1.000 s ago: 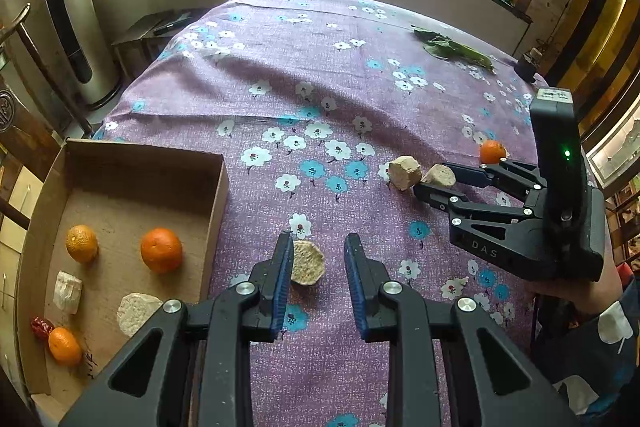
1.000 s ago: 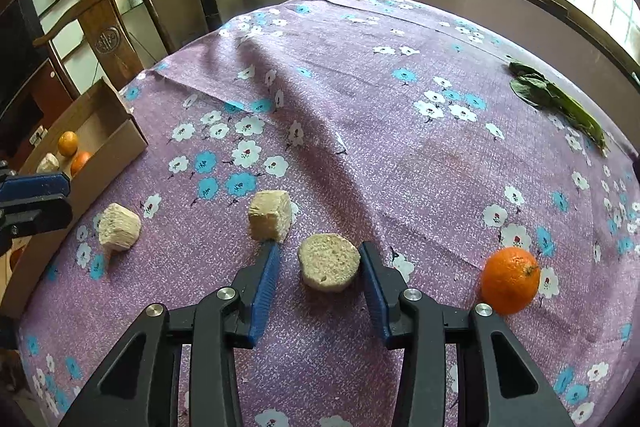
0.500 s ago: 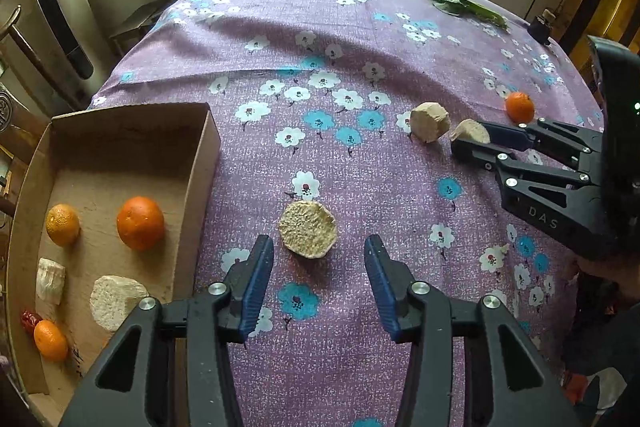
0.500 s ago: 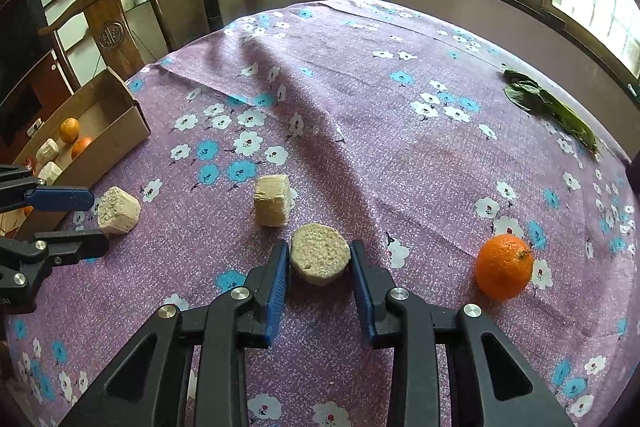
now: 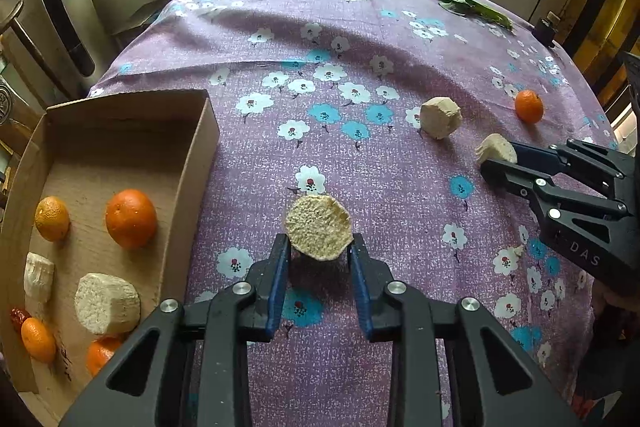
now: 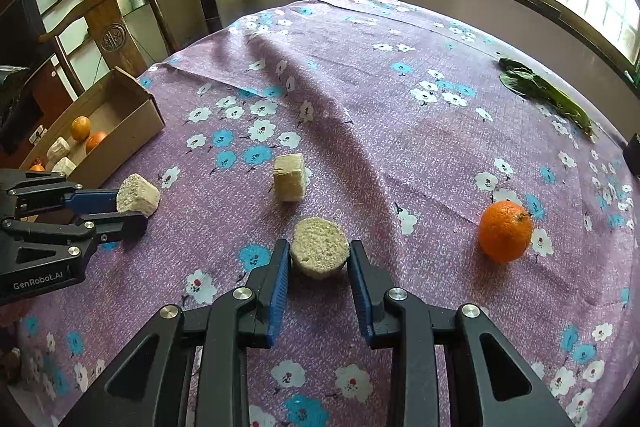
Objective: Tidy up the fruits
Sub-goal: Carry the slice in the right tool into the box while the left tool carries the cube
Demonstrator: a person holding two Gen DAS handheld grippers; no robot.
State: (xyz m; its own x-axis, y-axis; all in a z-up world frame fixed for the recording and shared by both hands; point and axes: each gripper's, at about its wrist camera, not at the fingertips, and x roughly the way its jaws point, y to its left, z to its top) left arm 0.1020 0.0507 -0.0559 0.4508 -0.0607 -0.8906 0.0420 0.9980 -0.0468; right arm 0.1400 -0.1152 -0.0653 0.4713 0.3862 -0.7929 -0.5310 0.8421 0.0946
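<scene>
My left gripper [image 5: 319, 254] is shut on a round beige fruit chunk [image 5: 319, 233] and holds it just above the purple flowered cloth, right of the cardboard box [image 5: 198, 151]. My right gripper [image 6: 319, 258] is shut on another round beige chunk [image 6: 319, 247]; it also shows in the left wrist view [image 5: 496, 149]. A squarish beige chunk [image 6: 289, 177] lies on the cloth just beyond it. A loose orange [image 6: 505, 230] lies to the right. The box holds several oranges [image 5: 131, 218] and beige chunks [image 5: 107, 303].
A green leafy sprig [image 6: 548, 95] lies at the far right of the table. A wooden chair [image 6: 114, 27] stands beyond the table's left side. The box sits at the table's left edge. Windows run along the far wall.
Both grippers have closed on their chunks. My left gripper had pulled back and opened wider around its chunk, then shut on it and lifted it slightly.
</scene>
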